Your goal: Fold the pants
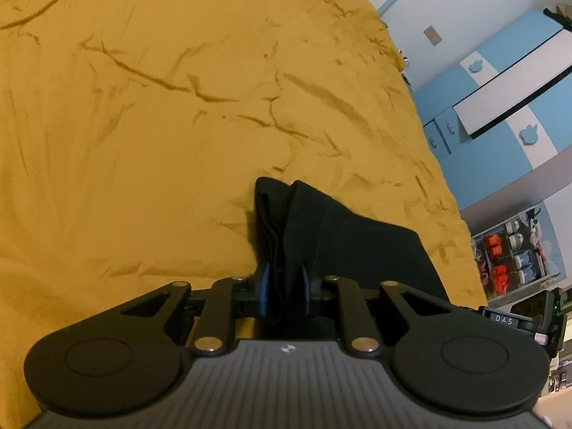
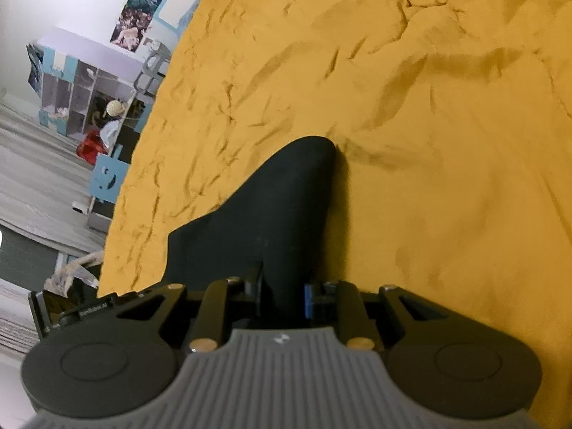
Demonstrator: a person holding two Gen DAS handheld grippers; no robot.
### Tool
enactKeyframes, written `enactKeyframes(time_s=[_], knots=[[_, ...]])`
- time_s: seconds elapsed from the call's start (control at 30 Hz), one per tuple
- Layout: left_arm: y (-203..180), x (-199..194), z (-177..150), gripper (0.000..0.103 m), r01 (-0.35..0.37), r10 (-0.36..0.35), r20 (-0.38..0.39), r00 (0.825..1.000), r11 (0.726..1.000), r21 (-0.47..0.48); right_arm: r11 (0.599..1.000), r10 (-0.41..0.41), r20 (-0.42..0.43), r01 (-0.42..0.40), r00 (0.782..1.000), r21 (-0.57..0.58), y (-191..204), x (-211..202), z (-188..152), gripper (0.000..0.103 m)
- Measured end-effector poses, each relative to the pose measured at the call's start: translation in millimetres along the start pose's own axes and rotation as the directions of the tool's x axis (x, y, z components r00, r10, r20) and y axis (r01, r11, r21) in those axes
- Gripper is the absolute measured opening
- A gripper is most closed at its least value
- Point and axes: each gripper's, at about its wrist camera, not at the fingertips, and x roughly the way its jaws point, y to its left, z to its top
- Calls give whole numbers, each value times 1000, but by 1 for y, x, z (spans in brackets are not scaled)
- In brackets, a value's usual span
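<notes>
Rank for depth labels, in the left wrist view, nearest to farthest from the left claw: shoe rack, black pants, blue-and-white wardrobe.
1. Black pants, clamped in the left claw.
2. Shoe rack, low at right.
3. Blue-and-white wardrobe, upper right.

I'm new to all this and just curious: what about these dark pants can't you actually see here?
- Left wrist view: the black fabric pants run beneath the left gripper; their lower part is hidden.
- Right wrist view: the right gripper covers their near end.
- Neither view shows their full shape on the mustard-yellow bedspread.
</notes>
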Motion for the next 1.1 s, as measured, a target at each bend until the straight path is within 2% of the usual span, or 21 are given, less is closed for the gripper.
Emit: enactKeyframes(time_s=[0.17, 0.3, 0.33, 0.37, 0.43, 0.63, 0.7, 0.77, 0.87, 0.93, 1.03, 1.1], knots=[[7, 6, -5, 22, -2, 2, -15, 1000, 1000, -16, 1000, 0, -4, 0, 1000, 30, -13, 7, -4, 15], [-8, -8, 1, 24, -47, 47, 8, 999, 998, 42, 995, -74, 22, 75, 997, -71, 9, -5, -5, 23], [-12, -14, 3, 24, -67, 65, 26, 998, 996, 62, 989, -98, 36, 101, 995, -108, 17, -11, -5, 28], [-18, -20, 4, 24, -86, 83, 39, 996, 992, 89, 978, -132, 58, 140, 990, -153, 26, -17, -6, 28], [-29, -31, 3, 24, -78, 73, 40, 997, 987, 138, 948, -183, 102, 203, 978, -245, 44, -32, -13, 28], [-63, -53, -34, 24, -71, 57, 59, 997, 958, 277, 874, -222, 188, 281, 957, -396, 81, -58, -52, 27], [-67, -47, -46, 24, -84, 77, 34, 996, 945, 315, 864, -236, 175, 289, 956, -412, 82, -57, -67, 19], [-64, -38, -56, 22, -116, 121, 5, 993, 937, 328, 848, -270, 167, 316, 948, -426, 79, -53, -79, 17], [-48, -34, -63, 22, -120, 133, -20, 991, 946, 302, 843, -307, 137, 336, 942, -420, 64, -46, -93, 14], [-40, -31, -66, 13, -131, 147, -33, 989, 946, 298, 848, -322, 119, 342, 939, -405, 53, -42, -100, 12], [-37, -34, -69, 11, -156, 173, -26, 985, 937, 312, 830, -346, 124, 365, 930, -421, 50, -41, -107, 12], [-41, -44, -69, 11, -164, 176, -10, 984, 936, 312, 827, -347, 142, 374, 927, -420, 55, -52, -110, 16]])
